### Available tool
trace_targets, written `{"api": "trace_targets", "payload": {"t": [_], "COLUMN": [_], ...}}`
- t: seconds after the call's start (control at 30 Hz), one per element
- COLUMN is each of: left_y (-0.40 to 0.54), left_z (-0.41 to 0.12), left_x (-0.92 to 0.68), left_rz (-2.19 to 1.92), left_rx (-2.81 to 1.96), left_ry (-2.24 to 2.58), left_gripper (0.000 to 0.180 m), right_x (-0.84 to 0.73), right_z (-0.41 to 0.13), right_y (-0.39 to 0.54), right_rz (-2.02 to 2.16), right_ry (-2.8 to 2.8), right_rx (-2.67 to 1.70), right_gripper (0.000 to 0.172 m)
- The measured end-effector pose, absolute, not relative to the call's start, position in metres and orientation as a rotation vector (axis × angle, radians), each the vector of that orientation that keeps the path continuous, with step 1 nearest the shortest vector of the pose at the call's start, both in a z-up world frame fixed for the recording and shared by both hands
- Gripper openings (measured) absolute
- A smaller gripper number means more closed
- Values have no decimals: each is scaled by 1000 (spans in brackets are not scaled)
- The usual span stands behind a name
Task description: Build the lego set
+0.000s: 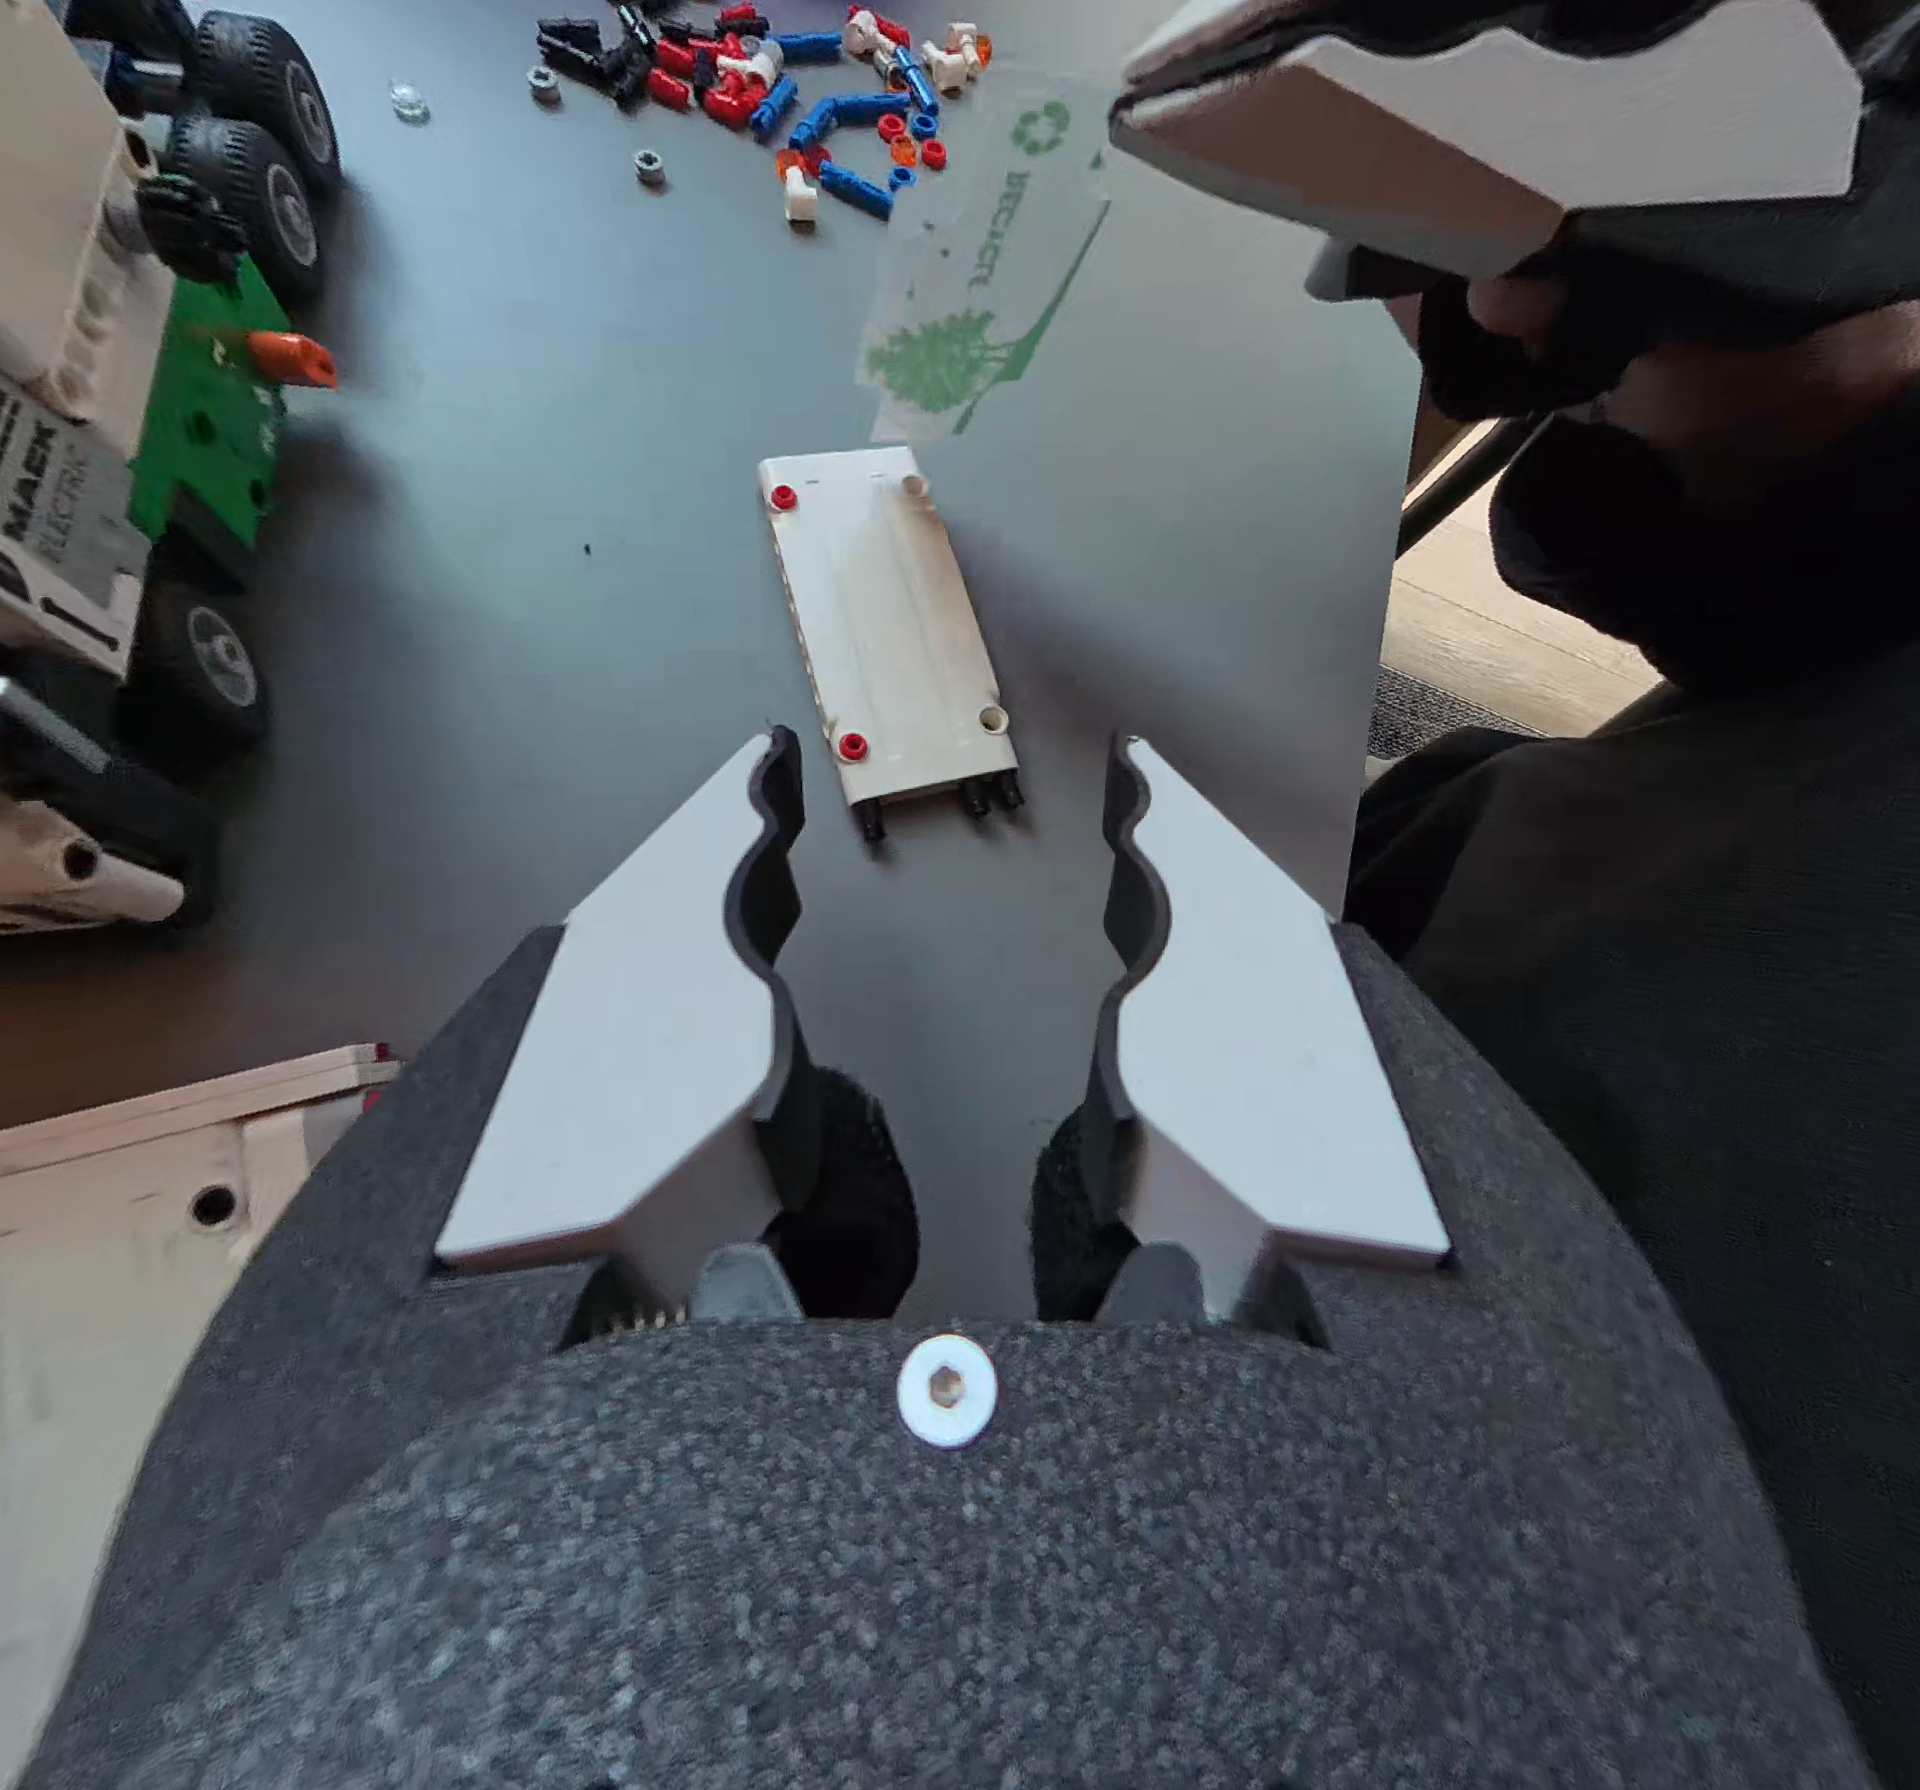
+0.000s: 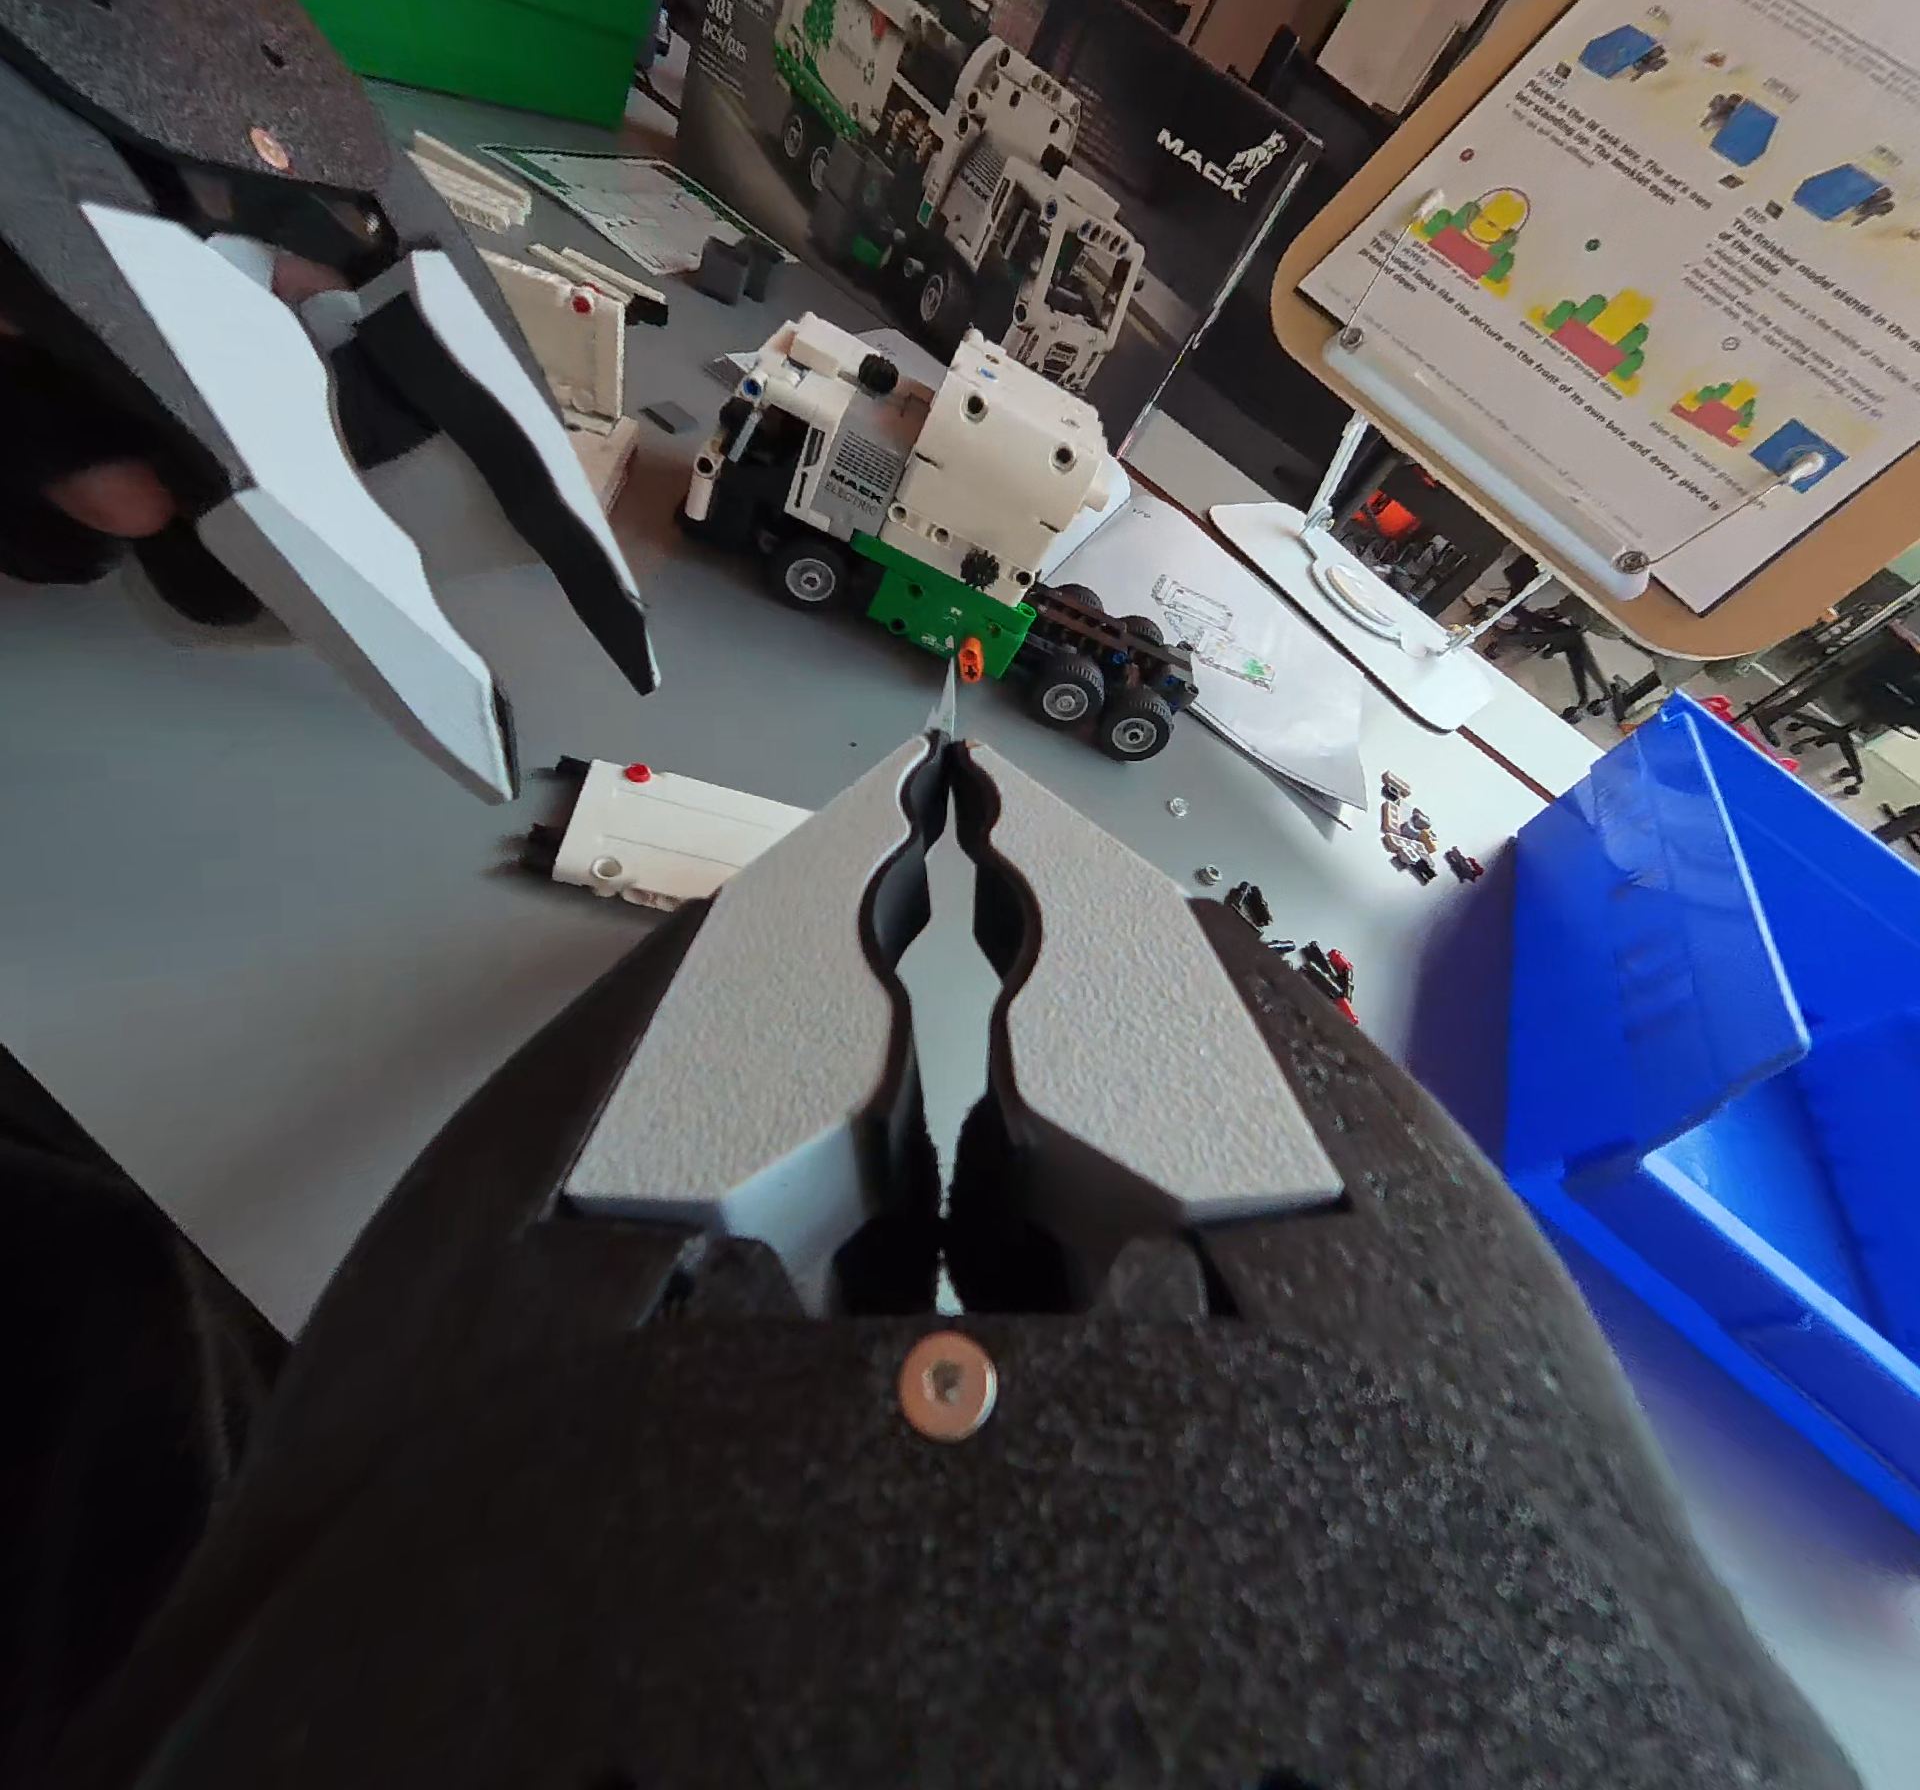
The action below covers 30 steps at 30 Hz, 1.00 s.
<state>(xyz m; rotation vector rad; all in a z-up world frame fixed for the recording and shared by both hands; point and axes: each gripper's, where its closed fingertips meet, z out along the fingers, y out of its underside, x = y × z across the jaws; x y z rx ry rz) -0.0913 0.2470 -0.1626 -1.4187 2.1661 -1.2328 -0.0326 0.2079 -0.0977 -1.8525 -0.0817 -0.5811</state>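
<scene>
As seen along the left fingers: left gripper (image 1: 951, 753) spread wide, gripping nothing, poised over the table (image 1: 468, 597) with bare surface between the pads.
Nearest to it: white panel (image 1: 888, 618), lying flat just beyond the fingertips, apart from both, short end with black pins towards the gripper.
Panel details: red studs on one long side, pale ones on the other; smooth top face.
Panel handling: probably light, stiff and somewhat slippery; best taken across the two long edges near the middle, clear of the pins and studs.
Right gripper (image 2: 948, 748): closed, tips pinching a clear sticker (image 1: 966, 286) with green print by one corner.
Sticker place: hanging from those tips over the table, lower end just beyond the far end of the panel; whether touching, hard to tell.
Sticker handling: likely very light, limp, prone to curl or cling; corner hold sensible, printed face left untouched.
Left of the panel: toy truck (image 2: 904, 493), white and green, well apart.
Far side: loose pins (image 1: 769, 78) in red, blue, black.
Right side: blue bin (image 2: 1662, 909).
</scene>
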Motion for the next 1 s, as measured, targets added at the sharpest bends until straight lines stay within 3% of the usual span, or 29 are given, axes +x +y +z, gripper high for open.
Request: {"api": "trace_targets", "payload": {"t": [0.17,0.37,0.53,1.0], "left_y": [244,246,247,248], "left_z": [-164,-184,-188,-188], "left_x": [-95,-90,-87,-86], "left_rz": [-1214,-1138,-1080,-1105], "left_rx": [-1421,-1518,-1514,-1537], "left_ry": [2126,2113,2108,2100], "left_gripper": [53,55,36,29], "right_x": [-29,-29,-37,-30], "right_z": [-77,-94,-96,-99], "right_y": [207,215,219,221], "right_rz": [-534,-589,-664,-729], "right_ry": [-41,-100,-169,-193], "right_rx": [-1797,-1821,-1813,-1808], "right_gripper": [0,0,0,0]}}
